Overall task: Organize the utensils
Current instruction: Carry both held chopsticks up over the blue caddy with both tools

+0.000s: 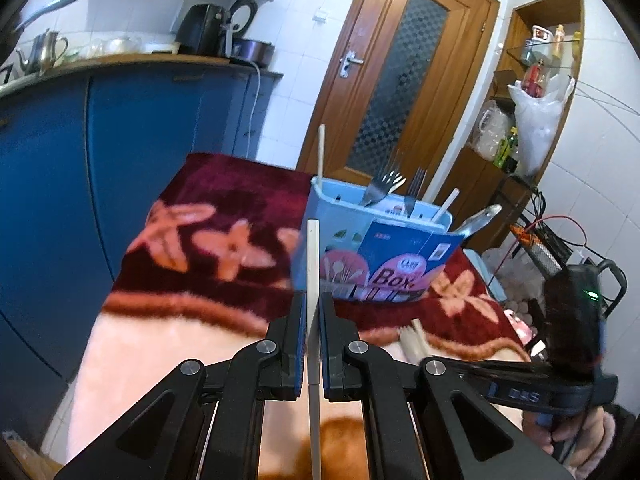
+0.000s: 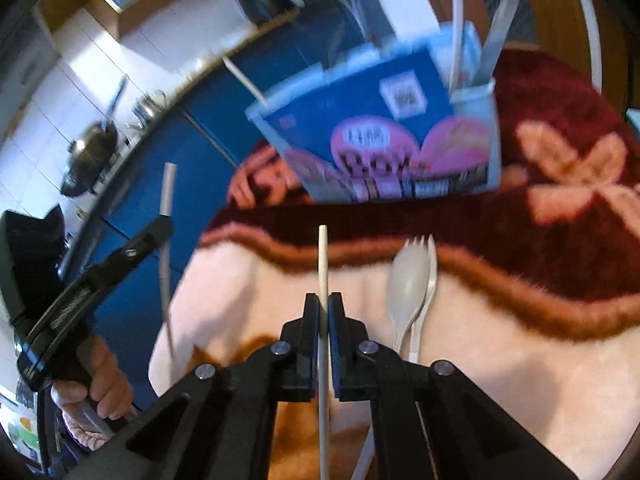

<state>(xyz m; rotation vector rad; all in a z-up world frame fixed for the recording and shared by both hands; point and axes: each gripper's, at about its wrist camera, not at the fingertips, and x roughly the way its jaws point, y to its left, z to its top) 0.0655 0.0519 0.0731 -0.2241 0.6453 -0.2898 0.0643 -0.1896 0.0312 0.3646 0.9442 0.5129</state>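
Gripping a flat white utensil handle [image 1: 313,256], the left gripper [image 1: 313,332] has its fingers clamped together on it. Handle's long axis runs straight along the fingers, tip pointing to 12 o'clock toward the utensil box [image 1: 372,248]; the working end is out of sight below the frame. Left gripper sits level, aimed at the box's near left corner, raised above the blanket [image 1: 224,240].

Right gripper [image 2: 323,332]: fingers pinched shut on a thin pale stick [image 2: 323,264], chopstick-like. Long axis again along the fingers, free end to 12 o'clock, short of the box. Right wrist view is tilted, so the box leans toward 1 o'clock in it; motion blur there.

Utensil box: light blue plastic with a blue and pink printed sleeve, standing on the dark red, flower-patterned part of the blanket. Metal forks [image 1: 384,188], a white stick [image 1: 320,152] and a metal handle [image 1: 478,220] stand in it, ends up.

Plastic sporks [image 2: 412,280]: lying on the pale part of the blanket at 1 o'clock from the right fingers, tines pointing away, one stacked over another.

Left gripper body visible at 9 o'clock in the right wrist view, held by a bare hand [image 2: 100,384].

Blue cabinets [image 1: 80,168] behind.
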